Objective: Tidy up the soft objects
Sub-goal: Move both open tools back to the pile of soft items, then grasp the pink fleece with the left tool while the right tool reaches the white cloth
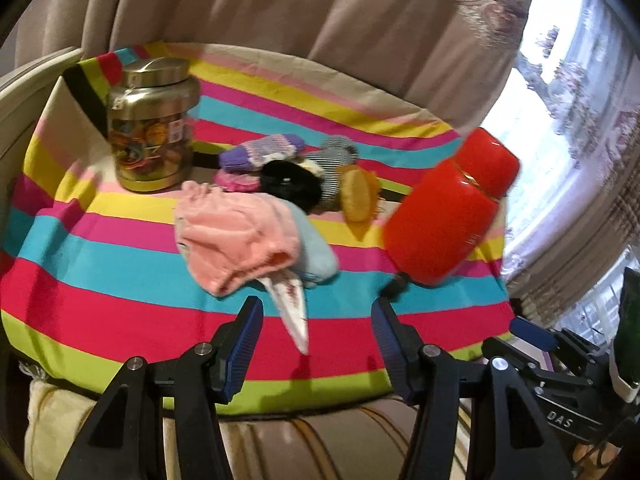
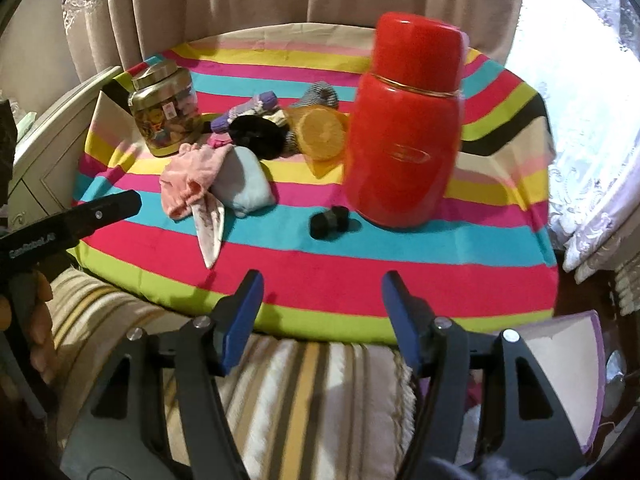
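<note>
Two claws hang at the near edge of the counter (image 2: 400,296), which is covered in a striped cloth, and both stand with jaws apart and nothing between them. The left claw (image 1: 316,312) points at the closest soft things; the right claw (image 2: 322,286) faces bare cloth in front of a small black object (image 2: 330,222) that is too blurred to name.

Just beyond the left claw lies a white sock (image 1: 290,312), its toe reaching toward the near edge, tucked under a pink fluffy garment (image 1: 236,236) with a pale blue sock (image 1: 316,256) pressed against its side. These three overlap, so a pinch aimed at one would likely drag its neighbours along, and the white sock could slip off the counter edge.

Further back sits the main pile: a black furry piece (image 1: 290,186), a purple knitted mitten (image 1: 260,150), a grey striped sock (image 1: 336,156) and a yellow round plush (image 1: 358,196), all touching.

Flanking the pile are the hard things: a tall red flask (image 2: 404,128) on the right and a metal-lidded jar (image 1: 154,124) on the left. The flask is the greater worry; it is tall and stands near the yellow plush, so a wide sweep by the right claw could knock it over.
</note>
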`<act>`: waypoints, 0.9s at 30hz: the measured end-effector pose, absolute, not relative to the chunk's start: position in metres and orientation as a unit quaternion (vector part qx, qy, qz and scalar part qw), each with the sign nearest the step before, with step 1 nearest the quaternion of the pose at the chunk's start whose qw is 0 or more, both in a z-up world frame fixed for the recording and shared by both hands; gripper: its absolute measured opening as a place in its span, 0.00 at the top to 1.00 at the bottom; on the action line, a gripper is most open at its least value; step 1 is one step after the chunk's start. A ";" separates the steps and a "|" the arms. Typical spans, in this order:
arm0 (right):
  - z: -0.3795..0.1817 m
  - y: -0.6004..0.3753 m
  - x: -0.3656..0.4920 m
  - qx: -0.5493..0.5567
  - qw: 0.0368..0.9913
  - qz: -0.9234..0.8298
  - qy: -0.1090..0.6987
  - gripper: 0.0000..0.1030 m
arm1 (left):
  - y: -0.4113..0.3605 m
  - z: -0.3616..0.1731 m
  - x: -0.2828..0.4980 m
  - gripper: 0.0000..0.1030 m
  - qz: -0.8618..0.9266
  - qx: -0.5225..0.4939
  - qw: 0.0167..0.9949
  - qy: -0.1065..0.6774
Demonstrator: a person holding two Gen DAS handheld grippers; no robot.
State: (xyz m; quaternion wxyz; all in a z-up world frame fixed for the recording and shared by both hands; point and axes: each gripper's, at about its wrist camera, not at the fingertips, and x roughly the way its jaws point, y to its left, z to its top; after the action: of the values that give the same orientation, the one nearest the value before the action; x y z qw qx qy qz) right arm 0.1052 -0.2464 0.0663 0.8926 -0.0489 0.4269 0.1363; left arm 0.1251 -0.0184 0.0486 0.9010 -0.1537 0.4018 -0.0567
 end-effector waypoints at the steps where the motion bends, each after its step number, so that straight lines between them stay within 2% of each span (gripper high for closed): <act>1: 0.065 -0.241 0.110 -0.049 0.891 0.141 0.429 0.36 | -0.016 0.047 0.130 0.44 -0.054 -0.153 0.900 0.405; 4: 0.062 -0.228 0.121 -0.049 0.886 0.154 0.434 0.36 | -0.012 0.042 0.145 0.44 -0.045 -0.143 0.899 0.412; 8: 0.057 -0.212 0.136 -0.053 0.883 0.165 0.436 0.36 | -0.012 0.030 0.174 0.37 -0.034 -0.128 0.892 0.432; 14: 0.048 -0.198 0.155 -0.050 0.879 0.169 0.443 0.35 | -0.019 0.009 0.223 0.33 -0.014 -0.099 0.884 0.457; 20: 0.038 -0.191 0.173 -0.047 0.875 0.165 0.452 0.33 | -0.020 -0.019 0.257 0.33 0.016 -0.061 0.875 0.480; 22: 0.034 -0.188 0.179 -0.042 0.874 0.165 0.456 0.33 | -0.012 -0.024 0.261 0.51 0.024 -0.065 0.874 0.481; 23: 0.032 -0.185 0.182 -0.041 0.871 0.164 0.460 0.33 | -0.009 -0.026 0.262 0.64 0.025 -0.069 0.872 0.484; 27: 0.022 -0.174 0.195 -0.034 0.867 0.171 0.467 0.33 | 0.019 -0.022 0.254 0.67 0.008 -0.139 0.873 0.468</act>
State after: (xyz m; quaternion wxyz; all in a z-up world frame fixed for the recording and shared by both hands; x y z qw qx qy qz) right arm 0.1952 -0.1741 0.0223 0.8668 -0.0345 0.4670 0.1714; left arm 0.2544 0.0188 -0.0215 0.8725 -0.1391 0.4683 0.0083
